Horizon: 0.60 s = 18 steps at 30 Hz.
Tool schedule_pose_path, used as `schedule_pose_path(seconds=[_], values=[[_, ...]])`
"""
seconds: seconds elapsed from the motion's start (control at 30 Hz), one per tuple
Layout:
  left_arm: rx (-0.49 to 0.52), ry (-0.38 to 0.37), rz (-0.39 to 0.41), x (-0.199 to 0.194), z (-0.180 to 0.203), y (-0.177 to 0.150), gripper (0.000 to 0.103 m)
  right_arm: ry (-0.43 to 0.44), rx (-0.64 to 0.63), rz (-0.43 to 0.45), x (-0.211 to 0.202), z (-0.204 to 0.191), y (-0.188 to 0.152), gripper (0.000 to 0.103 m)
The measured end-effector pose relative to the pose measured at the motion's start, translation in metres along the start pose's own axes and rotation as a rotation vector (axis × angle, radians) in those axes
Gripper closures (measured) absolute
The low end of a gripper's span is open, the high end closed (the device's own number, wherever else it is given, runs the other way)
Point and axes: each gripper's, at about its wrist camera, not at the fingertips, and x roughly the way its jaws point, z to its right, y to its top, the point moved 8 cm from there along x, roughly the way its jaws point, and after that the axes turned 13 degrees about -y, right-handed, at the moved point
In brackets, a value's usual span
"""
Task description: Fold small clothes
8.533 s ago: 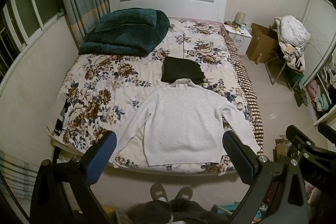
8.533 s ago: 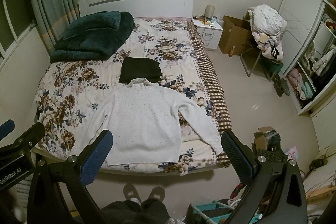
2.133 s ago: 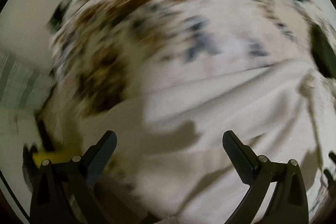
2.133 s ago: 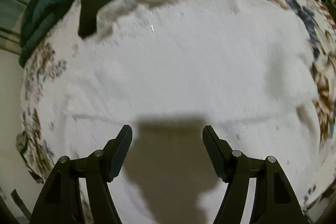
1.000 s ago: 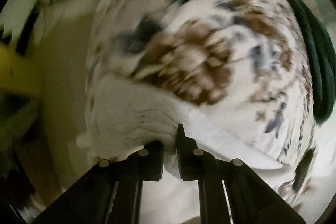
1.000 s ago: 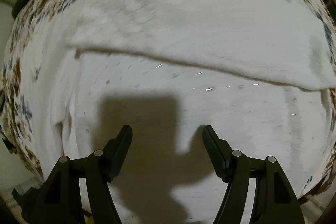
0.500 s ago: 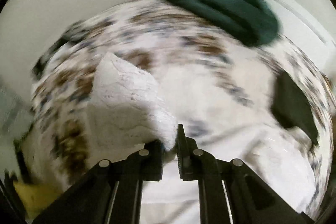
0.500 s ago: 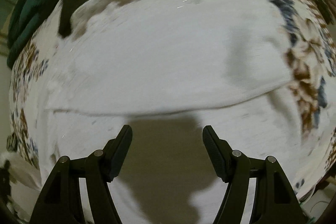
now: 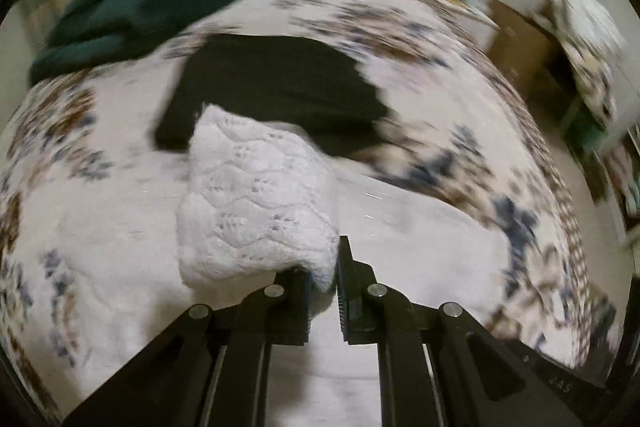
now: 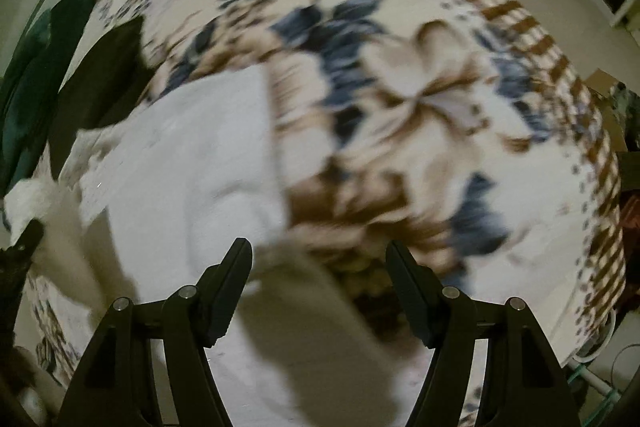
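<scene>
While my left tool (image 9: 323, 269) is clamped on the sweater's lacy cuff (image 9: 256, 203) and my right tool (image 10: 319, 263) gapes empty above the sweater (image 10: 192, 163) on the bed (image 10: 440, 107), this soft, limp knit seems best pinched at hems.

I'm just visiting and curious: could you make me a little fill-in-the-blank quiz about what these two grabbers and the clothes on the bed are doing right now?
1. The left gripper has its jaws shut on the cuff of a ____ knitted sweater.
2. The right gripper has its jaws ____, holding nothing.
3. Beyond the held cuff lies a folded ____ garment.
4. The bedsheet has a ____ pattern.

Missing words: white; open; black; floral
</scene>
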Motion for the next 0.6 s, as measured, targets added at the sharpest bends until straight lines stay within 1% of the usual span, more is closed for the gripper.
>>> schedule_pose_path(seconds=[0.03, 0.1, 0.13, 0.17, 0.23, 0.27, 0.33, 0.37, 0.4, 0.47, 0.5, 0.57, 0.6], values=[[0.021, -0.005, -0.02, 0.007, 0.011, -0.002, 0.094, -0.003, 0.008, -0.003, 0.002, 0.003, 0.001, 0.032], [0.054, 0.021, -0.054, 0.021, 0.024, -0.006, 0.091, 0.003, 0.023, -0.024, 0.006, 0.018, 0.005, 0.032], [0.068, 0.036, -0.069, 0.025, 0.029, -0.01, 0.09, 0.013, 0.027, -0.04, 0.009, 0.024, 0.006, 0.032], [0.073, 0.044, -0.072, 0.027, 0.031, -0.01, 0.089, 0.022, 0.028, -0.051, 0.011, 0.025, 0.006, 0.032], [0.07, 0.067, -0.059, 0.021, 0.028, -0.012, 0.081, 0.045, 0.021, -0.071, 0.011, 0.031, 0.007, 0.032], [0.068, 0.067, -0.047, 0.019, 0.025, -0.013, 0.073, 0.053, 0.017, -0.078, 0.01, 0.033, 0.008, 0.032], [0.056, 0.077, 0.002, 0.001, 0.012, -0.01, 0.048, 0.079, 0.011, -0.087, 0.006, 0.032, 0.011, 0.032], [0.045, 0.091, 0.017, -0.006, 0.004, -0.009, 0.022, 0.09, 0.009, -0.087, 0.002, 0.032, 0.012, 0.032], [0.032, 0.108, 0.036, -0.015, -0.008, -0.01, 0.013, 0.107, 0.006, -0.088, -0.002, 0.029, 0.015, 0.032], [0.005, 0.137, 0.052, -0.031, -0.03, -0.014, 0.013, 0.16, 0.005, -0.087, -0.011, 0.018, 0.022, 0.03], [-0.017, 0.165, 0.055, -0.039, -0.045, -0.017, 0.013, 0.194, 0.002, -0.086, -0.016, 0.008, 0.027, 0.028], [-0.065, 0.232, 0.054, -0.056, -0.077, -0.027, 0.013, 0.243, -0.008, -0.081, -0.021, -0.012, 0.037, 0.028], [-0.093, 0.277, 0.041, -0.063, -0.098, -0.035, 0.013, 0.273, -0.019, -0.084, -0.022, -0.028, 0.043, 0.028]])
